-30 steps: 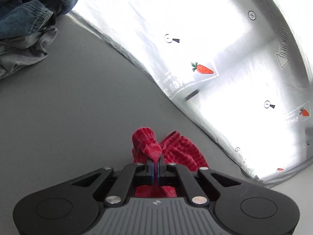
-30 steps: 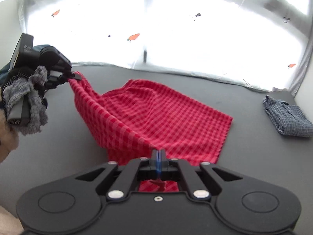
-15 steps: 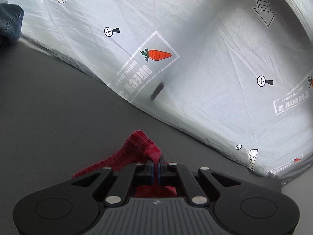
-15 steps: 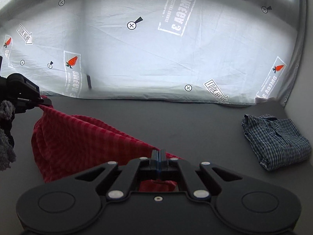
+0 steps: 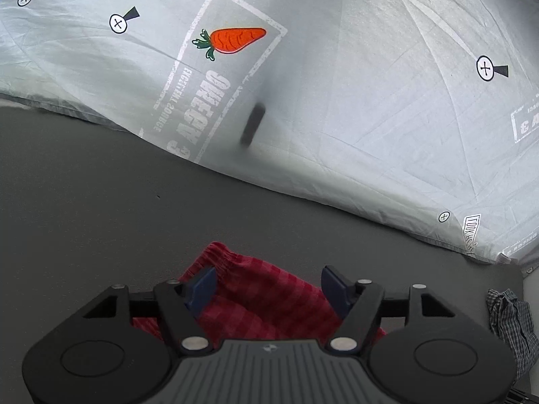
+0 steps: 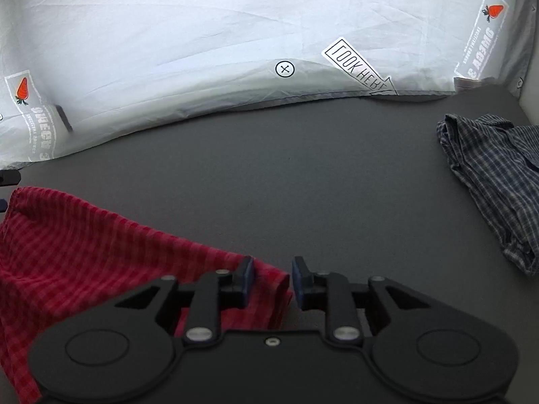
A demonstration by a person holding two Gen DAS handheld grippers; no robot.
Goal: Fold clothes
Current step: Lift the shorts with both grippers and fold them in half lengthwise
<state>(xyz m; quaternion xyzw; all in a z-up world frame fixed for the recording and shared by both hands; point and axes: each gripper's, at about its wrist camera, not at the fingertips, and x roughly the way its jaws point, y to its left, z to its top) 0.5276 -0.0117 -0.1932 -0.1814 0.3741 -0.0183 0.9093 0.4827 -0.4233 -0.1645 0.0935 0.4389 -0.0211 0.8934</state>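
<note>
A red checked garment (image 6: 101,256) lies on the dark grey table, its folded edge running from the far left to my right gripper. My right gripper (image 6: 272,277) has its jaws opening, with the cloth's corner between them and the pads off it. In the left wrist view the same red cloth (image 5: 256,293) lies bunched under my left gripper (image 5: 267,281), whose jaws are opening wide, the blue pads clear of the fabric. The left gripper's tip (image 6: 8,178) shows at the far left edge of the right wrist view.
A folded blue checked shirt (image 6: 495,181) lies at the right side of the table, also seen as the blue checked shirt (image 5: 512,320) in the left wrist view. A white printed sheet (image 5: 337,84) with carrot marks hangs along the table's (image 6: 303,175) far edge.
Both grippers carried the red cloth forward and down to the table near the white sheet. Both were shut on it before; now both have parted and the cloth lies loose.
</note>
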